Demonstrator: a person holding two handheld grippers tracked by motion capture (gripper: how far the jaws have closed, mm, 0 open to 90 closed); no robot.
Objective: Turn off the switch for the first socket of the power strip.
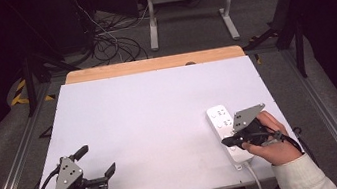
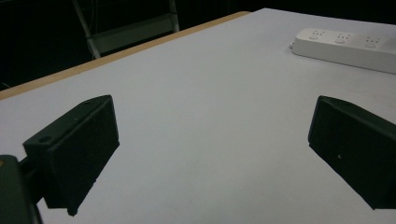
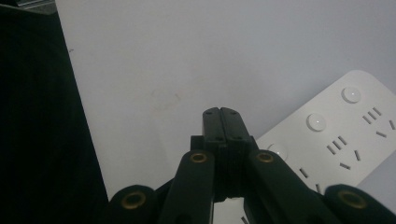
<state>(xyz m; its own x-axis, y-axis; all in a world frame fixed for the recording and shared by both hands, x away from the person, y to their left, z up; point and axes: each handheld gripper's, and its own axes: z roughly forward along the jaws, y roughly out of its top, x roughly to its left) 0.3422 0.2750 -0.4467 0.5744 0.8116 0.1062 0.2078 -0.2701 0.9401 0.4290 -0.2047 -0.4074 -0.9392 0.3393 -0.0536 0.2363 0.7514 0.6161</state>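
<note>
My right tongs [image 1: 227, 141] are closed, their matte black jaws pressed flat together with nothing between them, hovering over the near half of the power strip [image 1: 222, 117]. The strip is a long, smooth white plastic bar with rounded corners, lying at the right side of the table [image 1: 150, 122] and running away from me. In the right gripper view its top shows round buttons beside groups of slotted sockets. A white cord leaves its near end and drops over the table edge. My left tongs [image 1: 98, 160] are open wide and empty over the matte white tabletop, well apart from the strip. A pale wooden strip edges the table's far side.
</note>
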